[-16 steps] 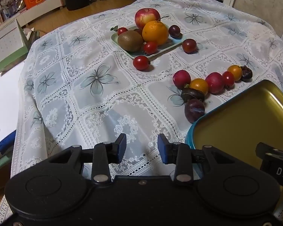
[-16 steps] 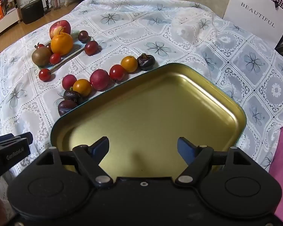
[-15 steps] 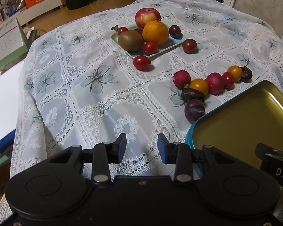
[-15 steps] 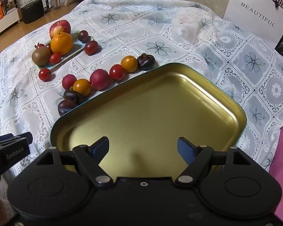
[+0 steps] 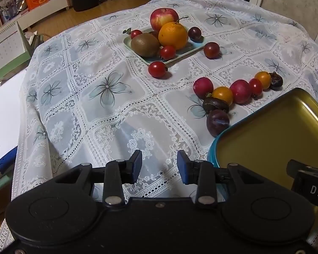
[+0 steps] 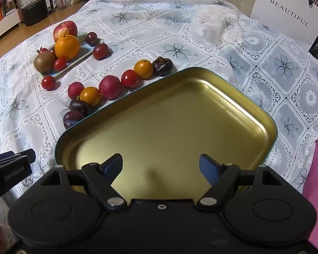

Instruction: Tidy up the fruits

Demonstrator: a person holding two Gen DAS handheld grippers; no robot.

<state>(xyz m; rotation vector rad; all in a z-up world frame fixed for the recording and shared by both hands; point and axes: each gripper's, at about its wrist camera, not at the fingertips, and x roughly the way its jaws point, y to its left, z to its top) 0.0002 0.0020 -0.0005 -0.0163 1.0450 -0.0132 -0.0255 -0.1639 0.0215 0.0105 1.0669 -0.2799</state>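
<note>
With both your left gripper [image 5: 159, 164] and right gripper [image 6: 160, 166] spread and empty, you're starting: reach next for the dark purple plum [image 5: 217, 122] touching the gold metal tray [image 6: 271, 131], centre-right.

— What does the left gripper [image 5: 159, 164] look like?
— It is black, with two round bumps, shiny silver screws and blue pads [image 5: 137, 163].
— And the right gripper [image 6: 160, 167]?
— The same: black, with blue pads [image 6: 207, 167]. White letters on the left one's side say "GenRobot.AI".
</note>
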